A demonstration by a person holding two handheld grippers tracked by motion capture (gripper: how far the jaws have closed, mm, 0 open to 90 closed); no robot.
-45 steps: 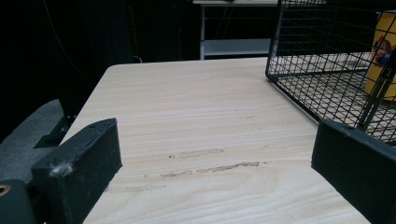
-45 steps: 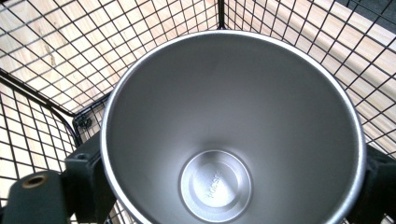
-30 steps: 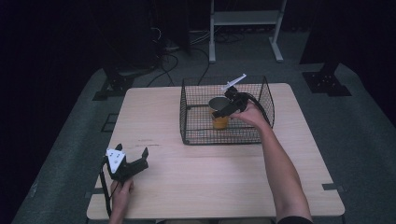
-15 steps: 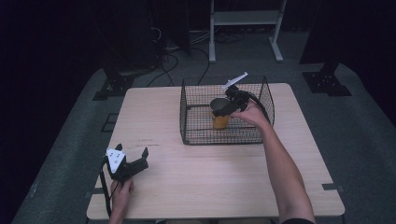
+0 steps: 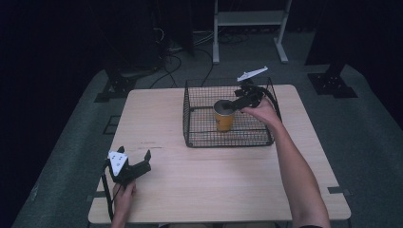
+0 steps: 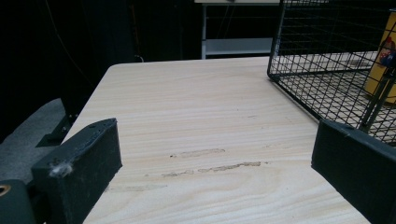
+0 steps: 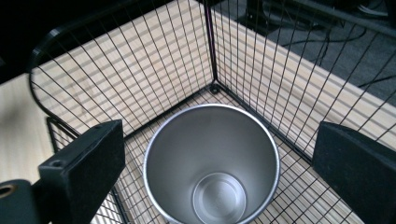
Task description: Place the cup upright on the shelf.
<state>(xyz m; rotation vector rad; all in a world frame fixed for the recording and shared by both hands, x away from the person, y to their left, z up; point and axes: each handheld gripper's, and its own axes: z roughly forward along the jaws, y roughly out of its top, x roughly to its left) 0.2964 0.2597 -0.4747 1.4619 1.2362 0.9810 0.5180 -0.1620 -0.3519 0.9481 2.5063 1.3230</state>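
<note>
Steel on the inside and orange-yellow on the outside, the tall tapered cup [image 5: 223, 116] stood upright on the floor of the black wire-mesh basket [image 5: 190, 124], which sat on the far half of the pale wooden table [image 5: 190, 190]. So the placing part looked pretty much done to me — cup in the basket, on its base, not tipped. The right gripper [image 5: 239, 101] hung just above the cup's rim, and from the right gripper view its two black jaws stood wide apart, one on each side of the shiny empty cup [image 7: 212, 163] with clear gaps and no contact, so it wasn't gripping anything. My read was that the release was finished and what was left was just lifting that hand up and out over the basket wall without clipping the wire. The left gripper [image 5: 134, 166] sat near the table's front left corner, well away from the basket, jaws spread with nothing between them — basically idle, bare tabletop [image 6: 196, 116] in front of it.
</note>
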